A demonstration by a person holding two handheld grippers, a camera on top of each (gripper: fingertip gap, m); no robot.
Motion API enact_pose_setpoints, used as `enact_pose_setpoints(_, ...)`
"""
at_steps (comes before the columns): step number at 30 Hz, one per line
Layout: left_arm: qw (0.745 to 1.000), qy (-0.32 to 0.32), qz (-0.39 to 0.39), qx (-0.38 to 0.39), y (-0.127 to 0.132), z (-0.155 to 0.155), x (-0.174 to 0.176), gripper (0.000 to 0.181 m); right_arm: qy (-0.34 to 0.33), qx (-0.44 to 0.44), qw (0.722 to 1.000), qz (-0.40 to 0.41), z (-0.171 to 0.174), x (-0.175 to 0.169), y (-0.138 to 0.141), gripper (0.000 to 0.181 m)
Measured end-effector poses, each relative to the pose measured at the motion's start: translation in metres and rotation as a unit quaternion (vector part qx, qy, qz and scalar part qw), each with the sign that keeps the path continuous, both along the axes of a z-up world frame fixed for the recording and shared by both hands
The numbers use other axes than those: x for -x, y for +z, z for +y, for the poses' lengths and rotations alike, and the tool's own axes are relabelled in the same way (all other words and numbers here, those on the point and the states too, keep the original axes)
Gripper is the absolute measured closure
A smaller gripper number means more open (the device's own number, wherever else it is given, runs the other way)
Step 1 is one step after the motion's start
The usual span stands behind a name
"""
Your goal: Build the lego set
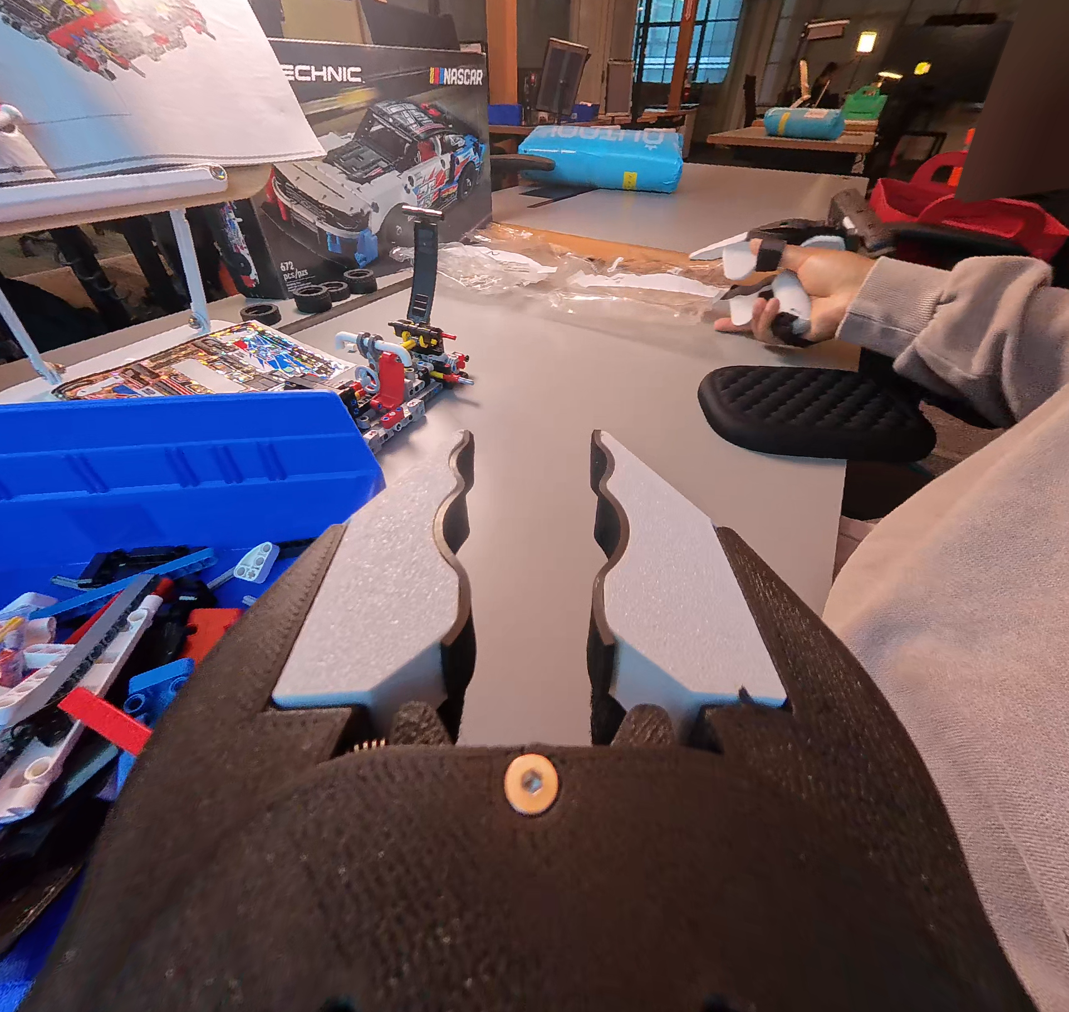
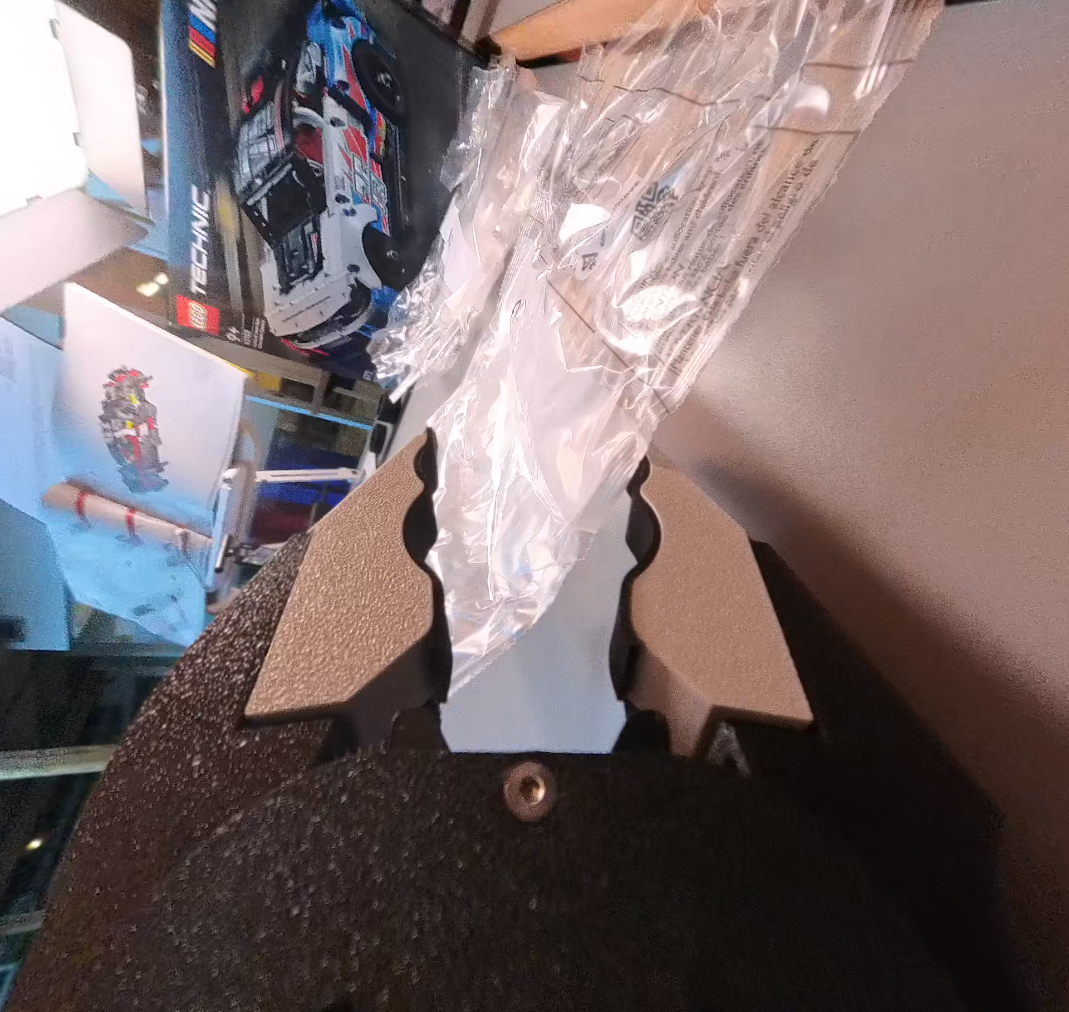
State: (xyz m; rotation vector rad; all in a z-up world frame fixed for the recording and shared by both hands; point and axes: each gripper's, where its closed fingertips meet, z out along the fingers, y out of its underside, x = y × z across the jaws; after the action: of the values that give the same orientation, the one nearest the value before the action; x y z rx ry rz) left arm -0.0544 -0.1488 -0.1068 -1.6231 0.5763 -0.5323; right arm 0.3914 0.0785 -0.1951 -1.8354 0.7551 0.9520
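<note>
Only the left wrist view shows the half-built lego chassis (image 1: 405, 383) at frame centre-left, well ahead of the left gripper (image 1: 531, 446), gaping and empty, while the right gripper (image 2: 535, 452), parted, straddles a clear plastic bag (image 2: 578, 348) without pinching.

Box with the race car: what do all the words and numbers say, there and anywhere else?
I don't read writing out; here is what bears it.
Set box: large logos, small numbers.
Clear plastic bag: fine print, symbols.
Blue package: pale lettering.
Sticker sheet: too small to read.
</note>
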Motion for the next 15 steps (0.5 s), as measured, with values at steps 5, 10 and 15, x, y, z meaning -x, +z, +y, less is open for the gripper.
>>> enact_pose_setpoints(5,1.000,0.007,-0.014,-0.010,0.008,0.002,0.006,0.143,0.047,0.010,0.989,-0.136,-0.024,-0.024,0.002,0.109)
enact_pose_setpoints(10,1.000,0.005,-0.004,-0.010,0.010,0.003,0.002,0.143,0.121,0.009,0.958,-0.259,-0.012,-0.002,-0.004,0.104)
enact_pose_setpoints(15,0.999,0.026,0.036,-0.023,0.014,-0.001,0.008,0.142,0.155,0.063,0.817,-0.552,-0.001,-0.025,-0.019,0.098)
